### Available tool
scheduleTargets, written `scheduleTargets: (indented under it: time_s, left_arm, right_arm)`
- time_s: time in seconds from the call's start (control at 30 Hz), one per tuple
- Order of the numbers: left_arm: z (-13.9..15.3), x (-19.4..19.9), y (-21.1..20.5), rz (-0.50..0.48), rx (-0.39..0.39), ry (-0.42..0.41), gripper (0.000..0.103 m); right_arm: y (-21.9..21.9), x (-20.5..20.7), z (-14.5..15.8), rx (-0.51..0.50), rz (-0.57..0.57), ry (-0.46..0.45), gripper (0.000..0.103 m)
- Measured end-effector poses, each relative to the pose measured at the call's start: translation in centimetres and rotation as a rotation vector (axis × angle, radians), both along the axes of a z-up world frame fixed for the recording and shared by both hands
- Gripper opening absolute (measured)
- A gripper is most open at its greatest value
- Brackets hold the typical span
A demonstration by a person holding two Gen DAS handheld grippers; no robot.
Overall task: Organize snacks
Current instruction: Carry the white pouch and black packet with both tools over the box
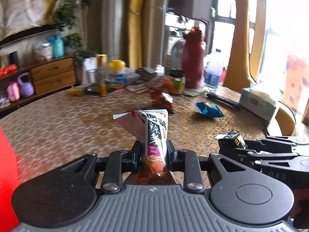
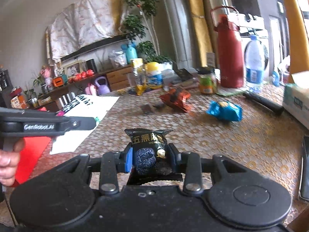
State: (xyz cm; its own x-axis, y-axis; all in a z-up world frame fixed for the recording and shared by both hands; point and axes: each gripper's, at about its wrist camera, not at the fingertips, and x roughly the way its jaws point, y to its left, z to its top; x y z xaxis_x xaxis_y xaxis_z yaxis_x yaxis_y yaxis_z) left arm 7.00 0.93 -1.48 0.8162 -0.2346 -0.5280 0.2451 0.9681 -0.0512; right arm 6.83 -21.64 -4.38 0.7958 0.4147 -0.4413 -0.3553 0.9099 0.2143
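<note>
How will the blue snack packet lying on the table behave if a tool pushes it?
The blue snack packet looks crinkled and puffy, so it probably deforms rather than staying stiff. Lying flat on the patterned table, it likely slides, not rolls. It seems light for its size.

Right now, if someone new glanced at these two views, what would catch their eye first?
Each gripper grips a snack above the patterned table: the left gripper pinches a white la tiao packet, the right gripper a black packet. Beyond them, a blue packet and a red-orange packet lie loose before a tall red thermos.
</note>
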Motion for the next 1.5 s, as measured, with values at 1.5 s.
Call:
scheduleTargets:
  time_s: [1.5]
  left_arm:
    - [3.4, -14.5, 18.0, 0.501, -0.072, -0.171, 0.026]
  right_arm:
    - [20.1, -3.1, 6.5, -0.069, 0.433, -0.119, 0.035]
